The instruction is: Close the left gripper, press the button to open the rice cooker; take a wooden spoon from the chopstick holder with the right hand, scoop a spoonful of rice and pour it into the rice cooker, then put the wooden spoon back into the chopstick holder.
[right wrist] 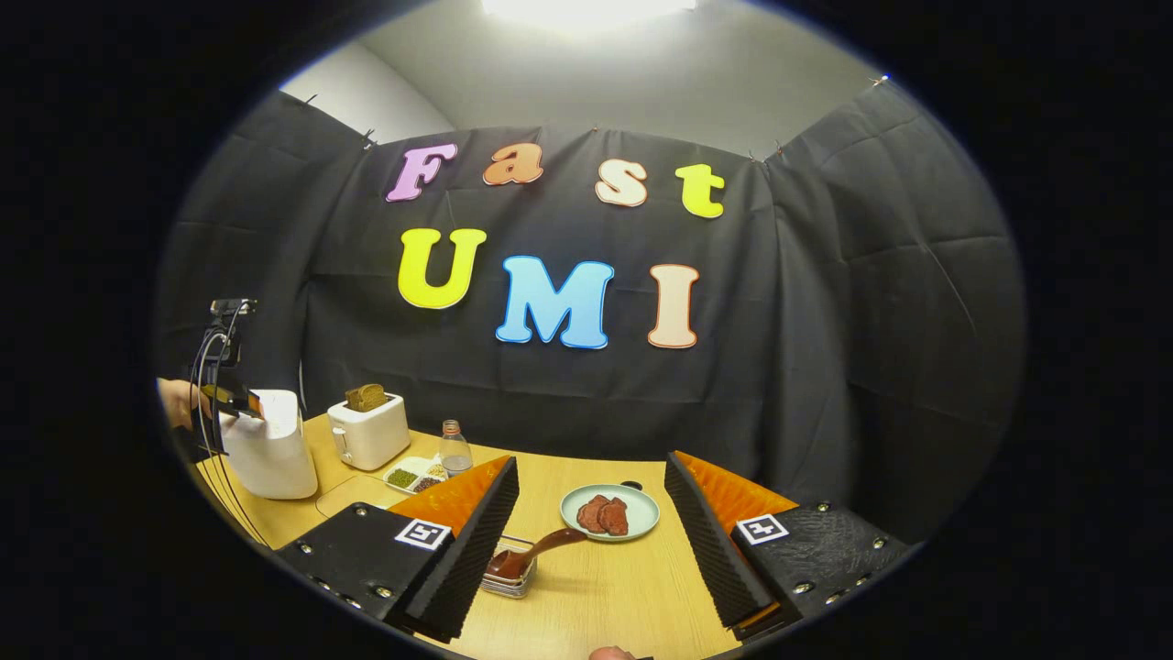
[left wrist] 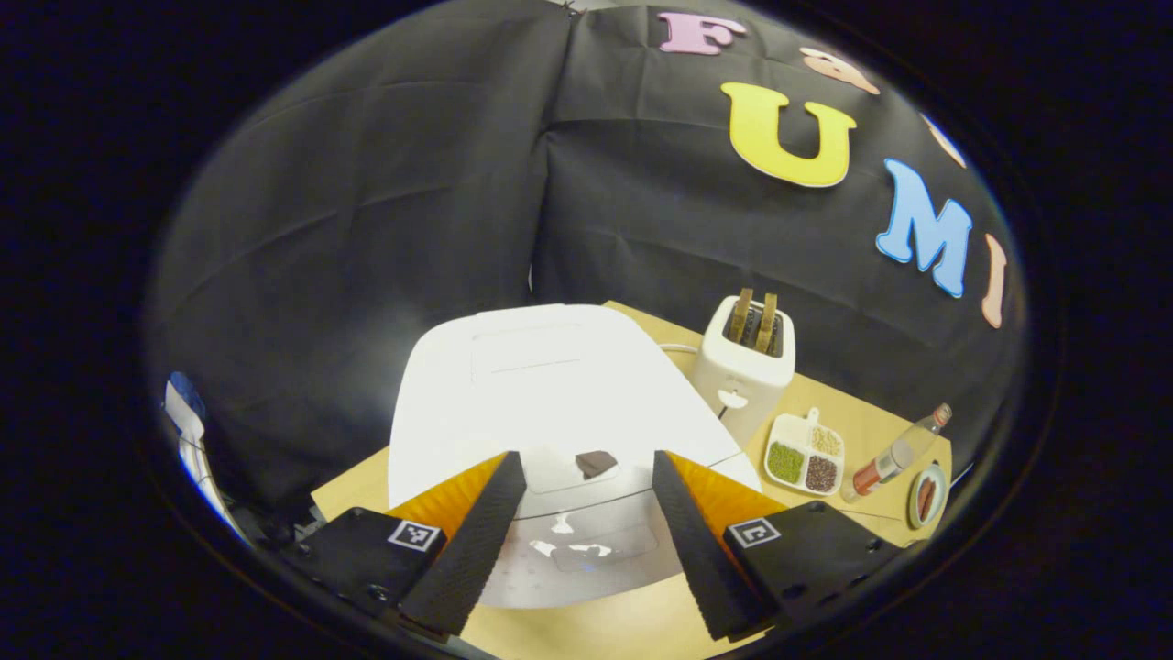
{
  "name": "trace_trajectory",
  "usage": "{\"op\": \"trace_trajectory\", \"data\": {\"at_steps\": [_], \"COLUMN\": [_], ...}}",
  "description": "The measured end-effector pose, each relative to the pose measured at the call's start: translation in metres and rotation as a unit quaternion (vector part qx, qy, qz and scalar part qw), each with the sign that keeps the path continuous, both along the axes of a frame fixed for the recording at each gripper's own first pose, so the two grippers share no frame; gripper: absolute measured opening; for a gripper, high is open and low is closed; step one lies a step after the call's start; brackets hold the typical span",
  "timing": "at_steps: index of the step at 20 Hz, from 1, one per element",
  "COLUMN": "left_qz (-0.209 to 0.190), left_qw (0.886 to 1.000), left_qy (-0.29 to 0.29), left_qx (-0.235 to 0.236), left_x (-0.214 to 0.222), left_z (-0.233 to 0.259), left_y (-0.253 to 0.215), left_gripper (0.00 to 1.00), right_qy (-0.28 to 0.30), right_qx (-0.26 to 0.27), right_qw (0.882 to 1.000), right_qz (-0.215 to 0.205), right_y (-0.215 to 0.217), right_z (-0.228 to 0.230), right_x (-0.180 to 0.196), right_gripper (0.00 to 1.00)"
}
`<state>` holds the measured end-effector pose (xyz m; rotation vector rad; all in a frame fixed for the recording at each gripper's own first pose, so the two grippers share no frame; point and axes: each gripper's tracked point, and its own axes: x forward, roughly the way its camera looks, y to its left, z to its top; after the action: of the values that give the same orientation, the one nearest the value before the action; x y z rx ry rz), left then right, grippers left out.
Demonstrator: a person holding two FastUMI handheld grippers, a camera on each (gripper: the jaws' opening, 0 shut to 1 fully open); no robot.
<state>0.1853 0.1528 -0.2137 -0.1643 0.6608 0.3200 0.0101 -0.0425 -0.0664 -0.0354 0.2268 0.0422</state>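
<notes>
The left tongs [left wrist: 586, 513] hang over the near edge of the white rice cooker [left wrist: 550, 385], their two fingers spread well apart — the task asks for them to be brought together before pressing, and that is not yet done. The dark button [left wrist: 596, 463] sits on the cooker's front lip, straight ahead between the two fingers and a little beyond their tips, so the coming move looks like a closing of the fingers and then a short push forward and down onto it. The lid is down.

In the right gripper view the right tongs [right wrist: 591, 522] are also spread apart and hold nothing, poised above the desk [right wrist: 623, 596]. Just by the left finger's tip lies the wooden spoon [right wrist: 531, 553], its bowl resting in a small clear container [right wrist: 509, 577] and its handle running up and to the right toward the plate [right wrist: 609, 513] of reddish slices. Whether that container is the chopstick holder I cannot tell. The cooker stands far to the left in this view, with the left tongs and a hand at its top — so the left hand is plainly the nearer one to the button, the right one nearer the spoon.

To the cooker's right stand a toaster [left wrist: 744, 367], a divided dish of grains [left wrist: 805, 454] and a bottle [left wrist: 893, 454].
</notes>
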Motion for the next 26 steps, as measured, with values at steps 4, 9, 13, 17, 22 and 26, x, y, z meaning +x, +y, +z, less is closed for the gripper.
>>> {"op": "trace_trajectory", "data": {"at_steps": [4, 9, 13, 17, 22, 26], "left_qz": [-0.024, -0.062, -0.110, -0.149, -0.164, -0.171], "left_qw": [0.999, 0.988, 0.966, 0.943, 0.931, 0.924], "left_qy": [-0.030, -0.137, -0.227, -0.286, -0.319, -0.333], "left_qx": [0.020, 0.045, 0.064, 0.084, 0.071, 0.080], "left_x": [-0.002, -0.033, -0.071, -0.115, -0.161, -0.174], "left_z": [0.009, 0.073, 0.132, 0.174, 0.192, 0.199], "left_y": [-0.002, -0.026, -0.061, -0.091, -0.117, -0.117], "left_gripper": [0.98, 0.98, 0.98, 0.97, 0.98, 0.98], "right_qy": [-0.021, -0.036, -0.048, -0.054, -0.056, -0.058], "right_qx": [0.010, 0.040, 0.067, 0.077, 0.086, 0.065], "right_qw": [1.000, 0.998, 0.997, 0.996, 0.995, 0.996], "right_qz": [0.007, 0.017, 0.014, 0.010, 0.009, 0.015], "right_y": [0.009, 0.029, 0.041, 0.051, 0.061, 0.069], "right_z": [0.019, 0.035, 0.043, 0.043, 0.038, 0.033], "right_x": [0.005, 0.005, 0.005, 0.005, 0.001, 0.000], "right_gripper": [0.93, 0.97, 0.97, 0.98, 0.98, 0.98]}}
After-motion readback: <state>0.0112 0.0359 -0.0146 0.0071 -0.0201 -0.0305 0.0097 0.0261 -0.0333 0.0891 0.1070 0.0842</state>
